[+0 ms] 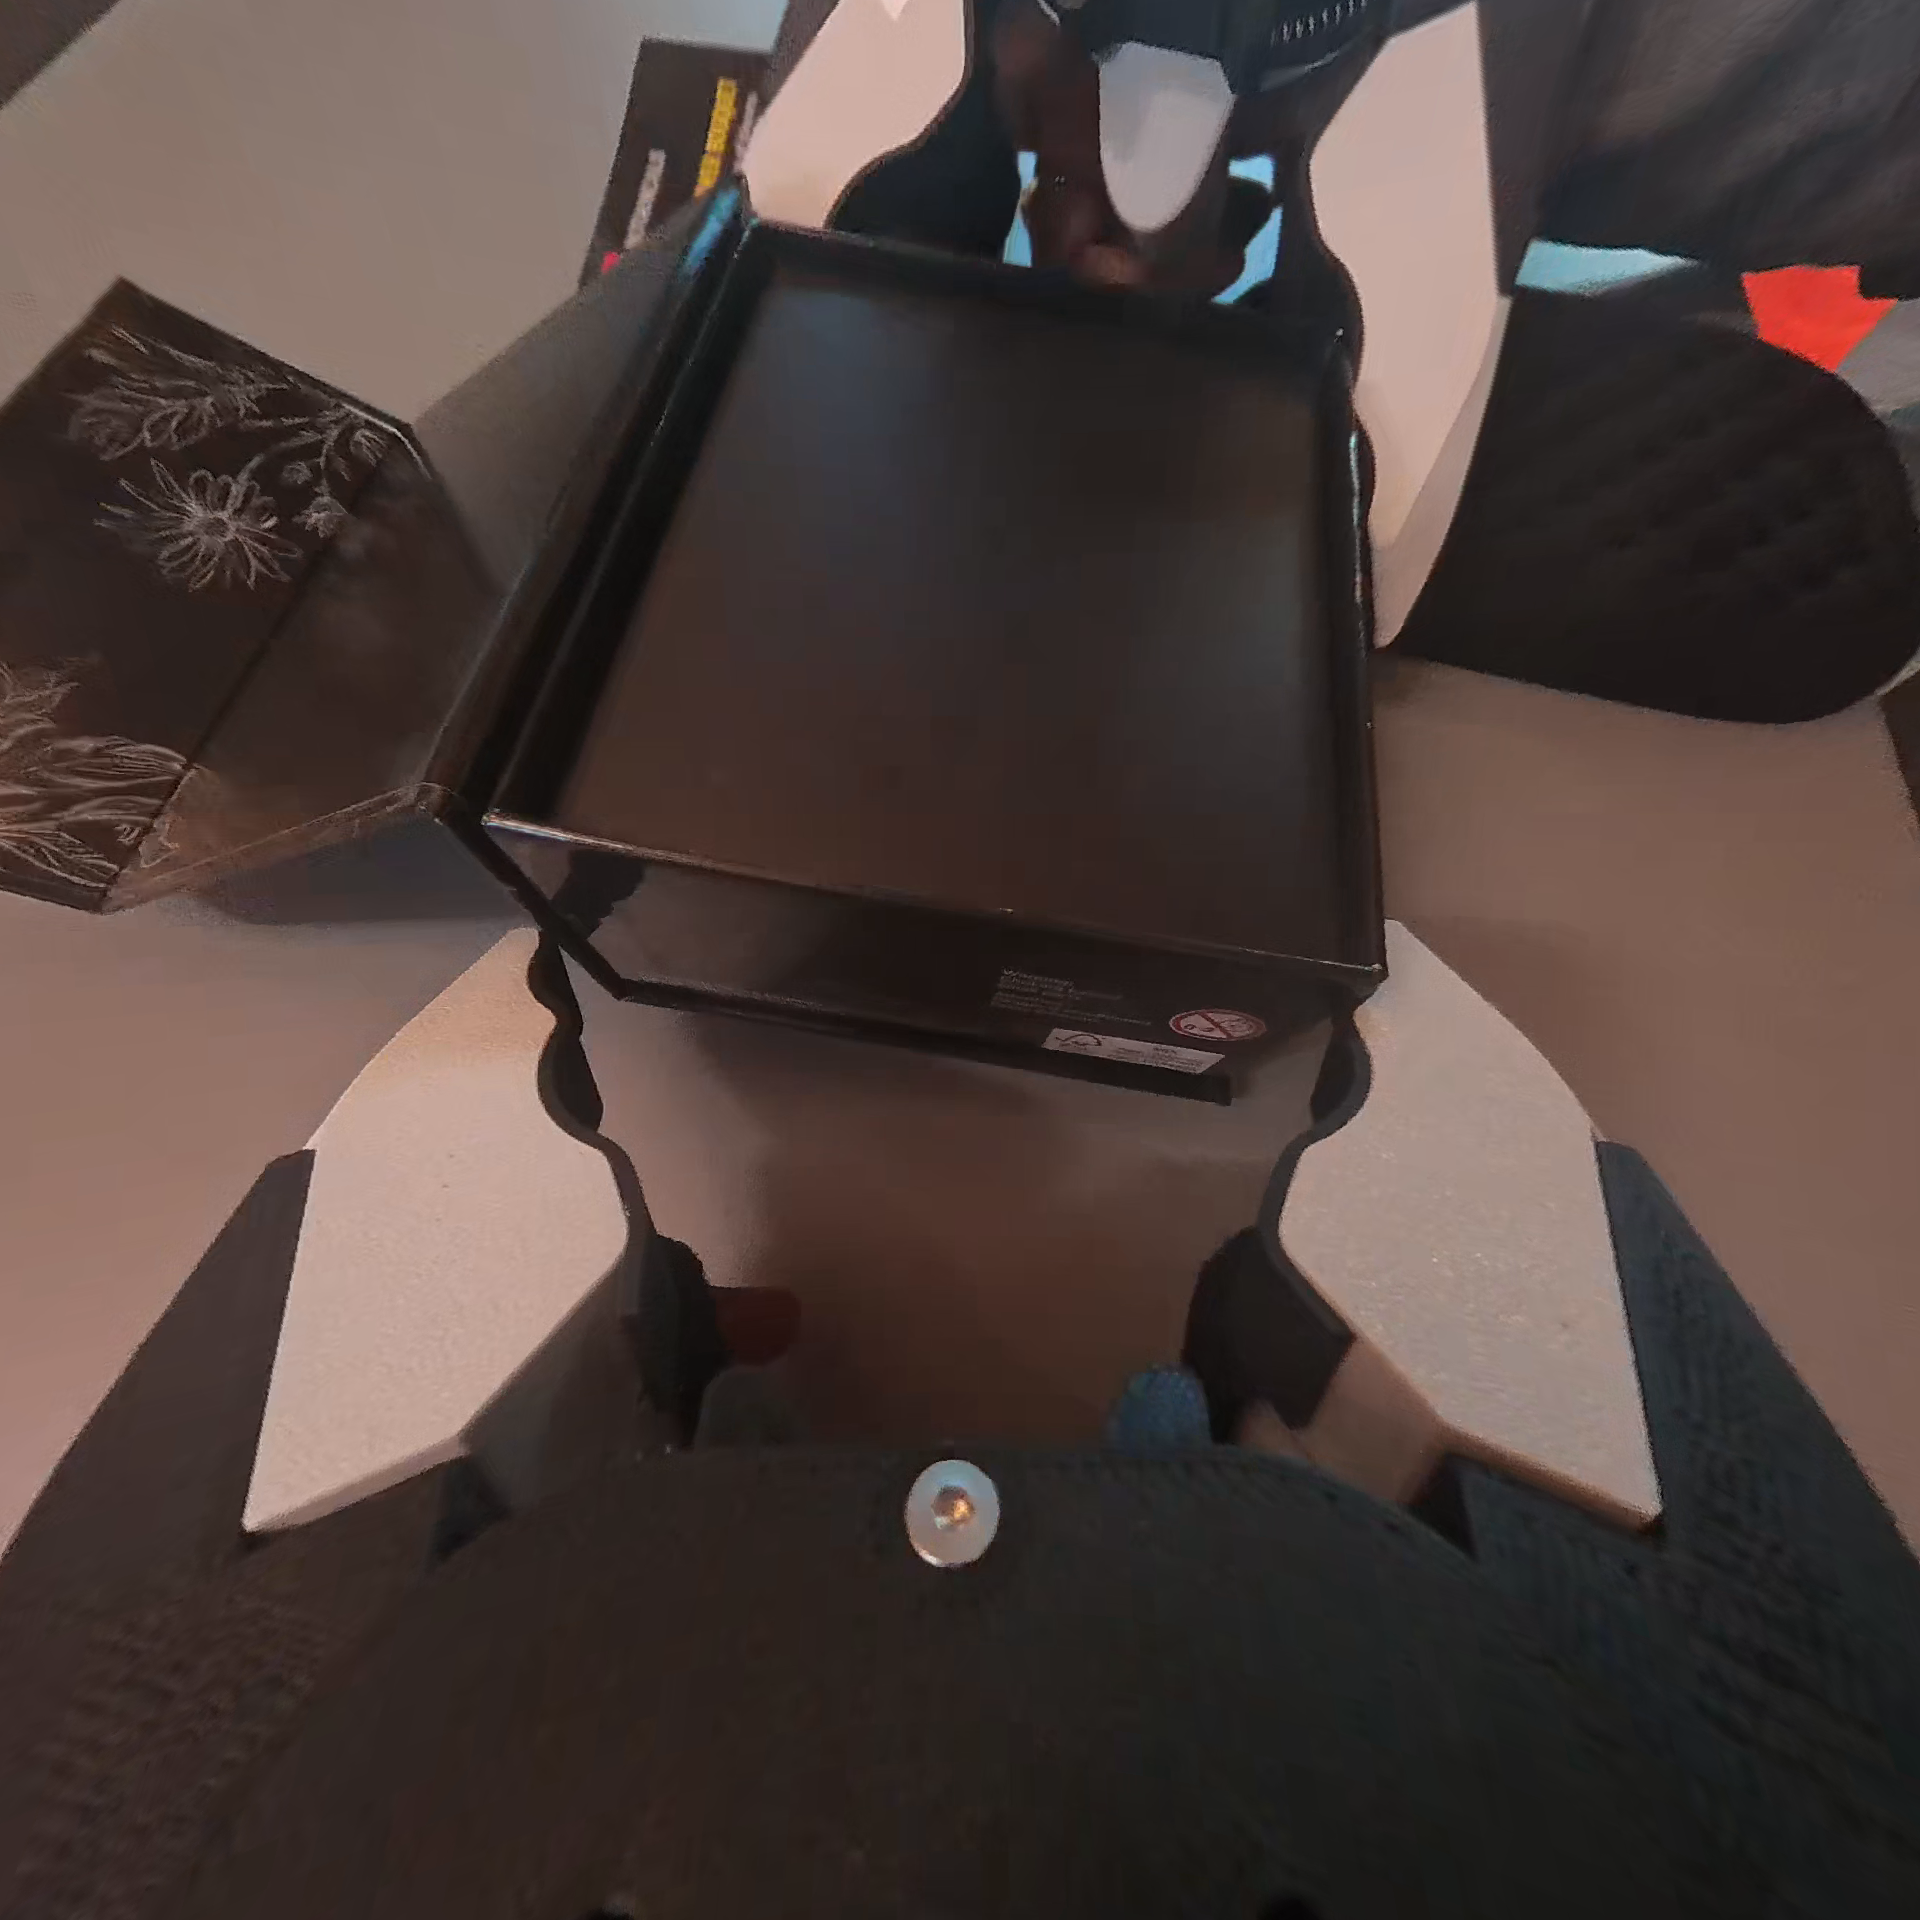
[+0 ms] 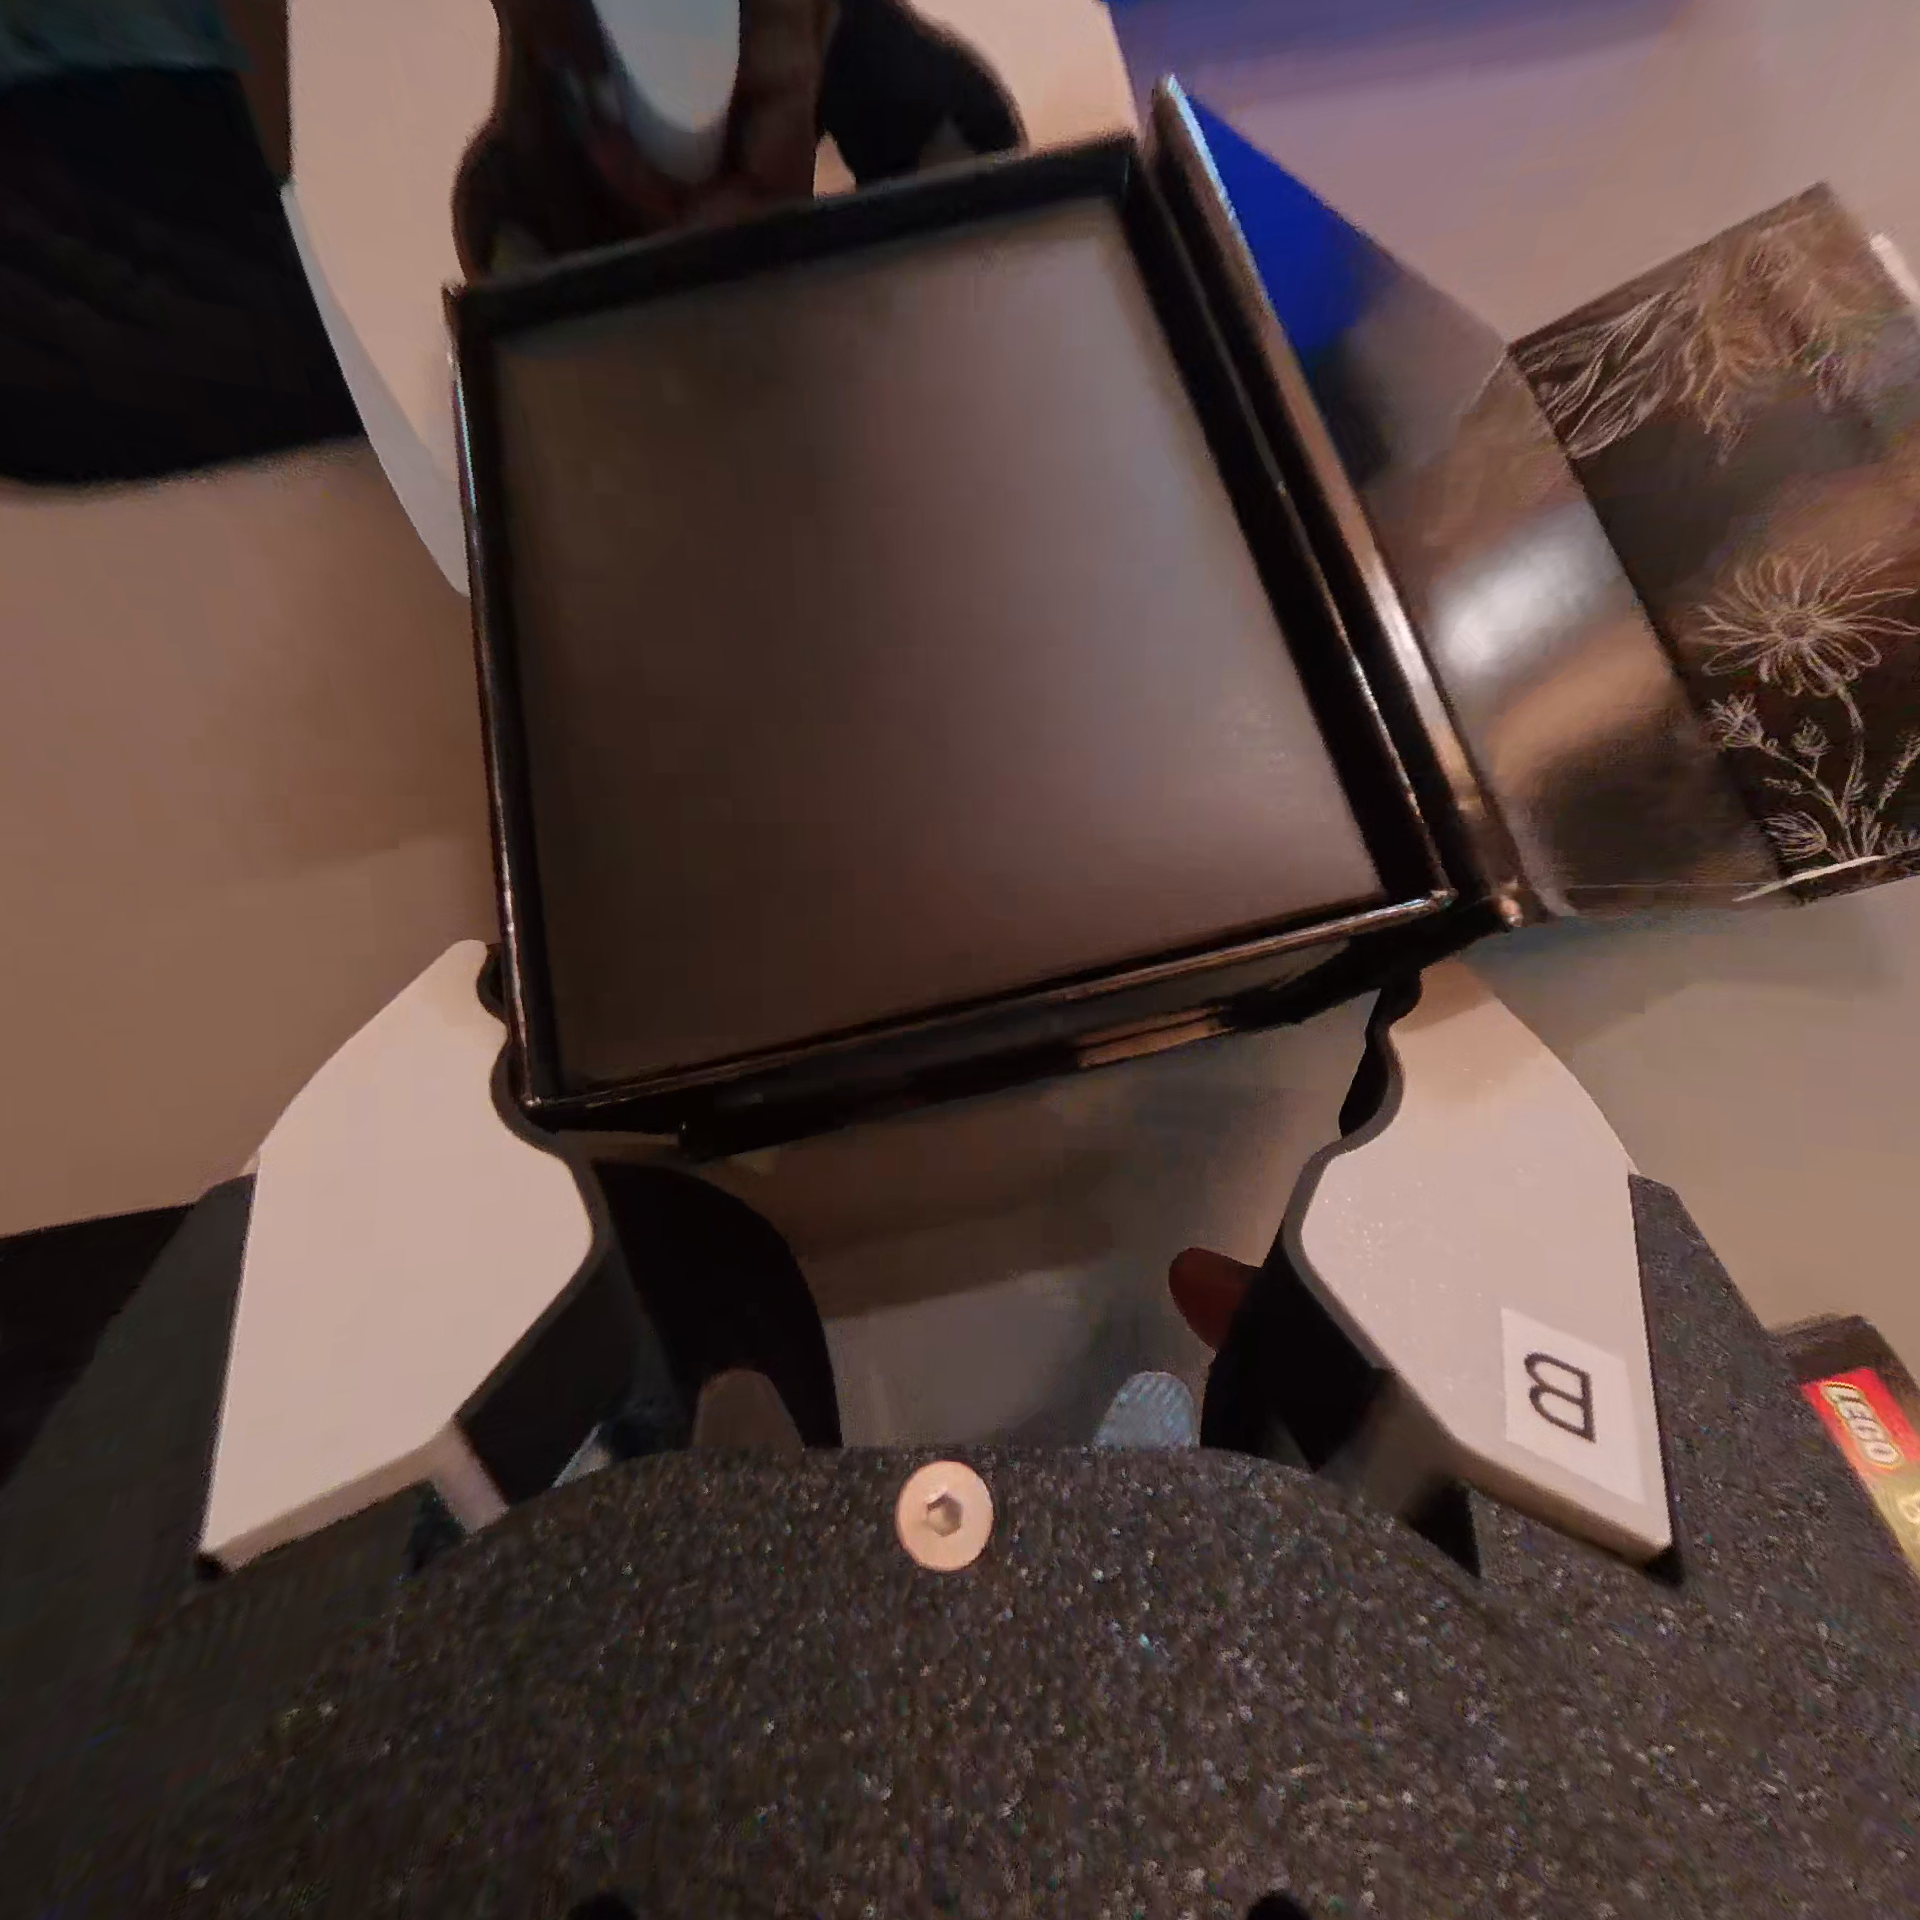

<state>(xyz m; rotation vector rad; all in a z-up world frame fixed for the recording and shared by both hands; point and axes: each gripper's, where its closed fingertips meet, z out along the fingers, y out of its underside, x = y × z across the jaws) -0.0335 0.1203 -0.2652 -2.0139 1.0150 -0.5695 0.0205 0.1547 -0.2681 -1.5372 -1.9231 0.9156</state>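
Note:
An open, empty black box (image 1: 966,582) sits on the pale table (image 1: 156,1091). Its flower-patterned lid (image 1: 187,520) lies folded out to the left. My left gripper (image 1: 956,977) spans the box's near end, with both pads against the near corners, shut on it. In the right wrist view the same box (image 2: 914,644) lies skewed, its lid (image 2: 1787,520) to the right. My right gripper (image 2: 935,977) is open at the opposite end. Its left pad (image 2: 497,997) is at a corner. Its right pad (image 2: 1374,1039) stands just short of the box. Each gripper shows at the far end in the other's view.
A dark padded seat (image 1: 1662,520) is on the right. A dark printed carton (image 1: 686,156) stands behind the lid. A carton with a red and yellow logo (image 2: 1860,1444) lies by my right gripper. A hand (image 1: 1081,208) holds the far gripper.

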